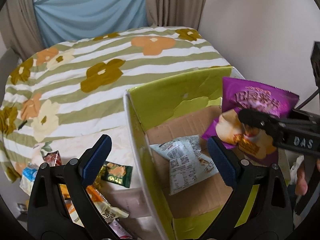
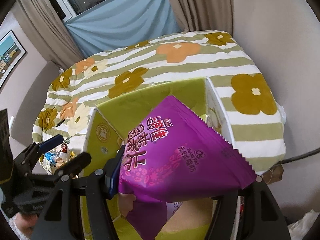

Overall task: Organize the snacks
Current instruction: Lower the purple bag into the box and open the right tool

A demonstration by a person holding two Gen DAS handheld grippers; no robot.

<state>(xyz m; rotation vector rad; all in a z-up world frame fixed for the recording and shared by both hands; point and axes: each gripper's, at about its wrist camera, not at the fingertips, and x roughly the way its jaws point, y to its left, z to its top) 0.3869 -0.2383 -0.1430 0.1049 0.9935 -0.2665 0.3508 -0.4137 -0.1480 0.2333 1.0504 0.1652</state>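
A green cardboard box (image 1: 180, 96) stands open on the bed, its brown floor showing. A pale blue snack packet (image 1: 186, 158) lies flat inside it. My right gripper (image 1: 252, 124) is shut on a purple chip bag (image 1: 258, 100) and holds it over the box's right side. In the right wrist view the purple chip bag (image 2: 176, 152) fills the middle, over the box (image 2: 160, 94). My left gripper (image 1: 160, 158) is open and empty, straddling the box's white left wall. It also shows in the right wrist view (image 2: 66, 148), left of the box.
Loose snacks lie left of the box: a dark green packet (image 1: 116, 172), a red packet (image 1: 53, 157), a blue-white packet (image 1: 28, 176) and a cream packet (image 1: 110, 212). The flowered striped quilt (image 1: 100, 64) covers the bed behind. A wall stands close on the right.
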